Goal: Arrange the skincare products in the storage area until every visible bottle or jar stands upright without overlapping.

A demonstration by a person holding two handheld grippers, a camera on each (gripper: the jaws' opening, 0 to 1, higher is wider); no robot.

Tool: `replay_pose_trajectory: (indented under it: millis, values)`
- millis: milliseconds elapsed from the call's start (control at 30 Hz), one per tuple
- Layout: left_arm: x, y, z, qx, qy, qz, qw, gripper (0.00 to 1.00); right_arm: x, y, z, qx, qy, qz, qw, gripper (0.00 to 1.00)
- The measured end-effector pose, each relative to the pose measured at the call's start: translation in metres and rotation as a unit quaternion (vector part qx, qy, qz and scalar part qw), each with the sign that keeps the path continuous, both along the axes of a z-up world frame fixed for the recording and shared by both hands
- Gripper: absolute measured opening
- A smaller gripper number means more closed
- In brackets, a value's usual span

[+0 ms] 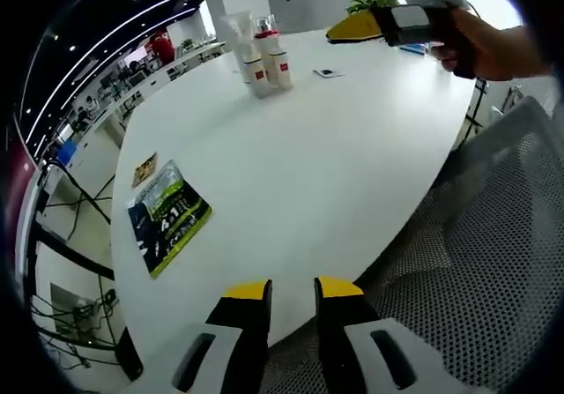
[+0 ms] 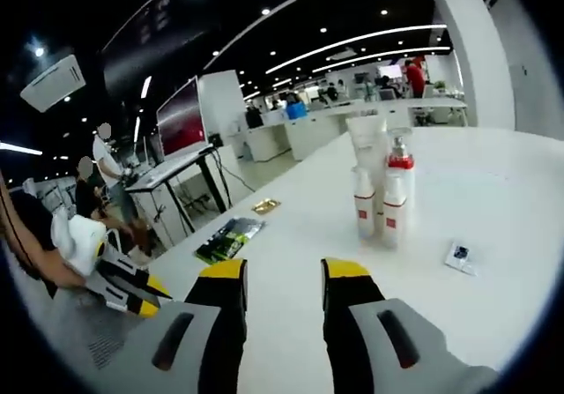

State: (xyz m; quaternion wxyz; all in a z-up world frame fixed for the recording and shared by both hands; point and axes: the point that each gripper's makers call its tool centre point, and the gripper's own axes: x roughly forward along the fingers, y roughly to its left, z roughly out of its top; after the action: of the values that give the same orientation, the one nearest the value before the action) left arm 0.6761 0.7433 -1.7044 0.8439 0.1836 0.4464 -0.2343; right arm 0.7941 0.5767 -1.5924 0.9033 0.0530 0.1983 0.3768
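Item: cluster of white skincare bottles with red labels (image 2: 381, 187), upright, tightly grouped on white oval surface (image 1: 335, 174). Left tongs (image 1: 291, 295) and right tongs (image 2: 282, 272): parted, empty, well short of cluster. Risk: crowded bottles; a reaching jaw may topple neighbours.

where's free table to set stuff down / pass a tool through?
Bare: the wide table stretch between the brochure and the bottle cluster. Crowded: around the bottles, with a small packet beside them.
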Motion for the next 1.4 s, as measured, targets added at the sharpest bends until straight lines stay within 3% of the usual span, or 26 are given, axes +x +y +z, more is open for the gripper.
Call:
replay_pose_trajectory:
  millis: [133,267,467,567,667,700,733,800,833,900,933,967,1000,1033,1067,1133,1167,1200,1267,1300,1367,1400]
  values:
    - [0.0,-0.005,0.001,0.003,-0.008,-0.022,0.9997,0.2,-0.02,0.002,0.007,-0.005,-0.001,0.001,1.0,0.47]
    - [0.001,-0.02,0.006,-0.004,-0.034,-0.069,0.997,0.2,-0.035,0.0,0.011,-0.002,0.023,-0.019,0.9996,0.71]
    - [0.003,-0.034,0.021,-0.025,-0.042,-0.075,0.996,0.2,-0.049,0.001,0.015,-0.014,0.016,-0.024,0.9995,0.93]
    - [0.001,-0.036,0.018,-0.026,-0.037,-0.086,0.9953,0.2,-0.048,-0.001,0.014,-0.029,0.022,-0.032,0.9988,0.95]
    - [-0.001,-0.037,0.018,-0.033,-0.026,-0.085,0.9955,0.21,-0.049,-0.001,0.02,-0.04,0.007,-0.042,0.9983,0.9]
    - [-0.002,-0.039,0.018,-0.042,-0.015,-0.088,0.9952,0.22,-0.05,-0.002,0.022,-0.044,0.005,-0.045,0.998,0.9]
    - [-0.008,-0.042,0.019,-0.058,0.019,-0.096,0.9935,0.27,-0.051,-0.002,0.022,-0.053,0.001,-0.048,0.9974,0.9]
    - [0.009,-0.041,0.035,-0.107,0.012,-0.026,0.9938,0.43,-0.057,-0.001,0.02,-0.079,-0.01,-0.043,0.9959,0.89]
    - [0.018,-0.041,0.042,-0.14,0.009,0.002,0.9901,0.5,-0.06,0.0,0.018,-0.086,-0.011,-0.042,0.9953,0.87]
    - [0.036,-0.04,0.057,-0.227,0.008,0.079,0.9707,0.59,-0.066,0.002,0.013,-0.1,-0.023,-0.036,0.994,0.85]
    - [0.051,-0.035,0.065,-0.288,0.01,0.14,0.9472,0.63,-0.068,0.001,0.01,-0.124,-0.034,-0.033,0.9911,0.84]
    - [0.063,-0.032,0.072,-0.358,0.018,0.199,0.912,0.67,-0.068,0.0,0.01,-0.133,-0.04,-0.034,0.9897,0.85]
    - [0.073,-0.029,0.075,-0.396,0.018,0.226,0.8898,0.73,-0.067,0.002,0.014,-0.122,-0.056,-0.038,0.9902,0.86]
    - [0.082,-0.03,0.078,-0.435,0.02,0.227,0.8711,0.78,-0.066,0.002,0.016,-0.122,-0.063,-0.04,0.9897,0.87]
    - [0.084,-0.032,0.078,-0.445,0.029,0.216,0.8687,0.8,-0.062,-0.001,0.016,-0.122,-0.065,-0.051,0.9891,0.87]
    - [0.088,-0.034,0.072,-0.443,0.053,0.198,0.8729,0.82,-0.057,-0.005,0.015,-0.119,-0.059,-0.064,0.9891,0.88]
    - [0.091,-0.034,0.07,-0.447,0.064,0.204,0.8686,0.84,-0.052,-0.009,0.012,-0.123,-0.053,-0.077,0.988,0.88]
    - [0.096,-0.035,0.074,-0.459,0.07,0.214,0.8594,0.86,-0.05,-0.011,0.009,-0.127,-0.048,-0.081,0.9875,0.88]
    - [0.107,-0.042,0.086,-0.51,0.072,0.22,0.8286,0.9,-0.049,-0.012,0.004,-0.134,-0.04,-0.082,0.9868,0.88]
    - [0.11,-0.045,0.088,-0.523,0.077,0.22,0.8195,0.93,-0.049,-0.012,0.003,-0.144,-0.045,-0.083,0.9851,0.88]
    - [0.11,-0.051,0.084,-0.522,0.096,0.198,0.8238,0.95,-0.053,-0.009,0.003,-0.154,-0.054,-0.075,0.9837,0.88]
    - [0.113,-0.051,0.082,-0.512,0.088,0.192,0.8325,0.93,-0.054,-0.008,0.002,-0.161,-0.059,-0.072,0.9826,0.87]
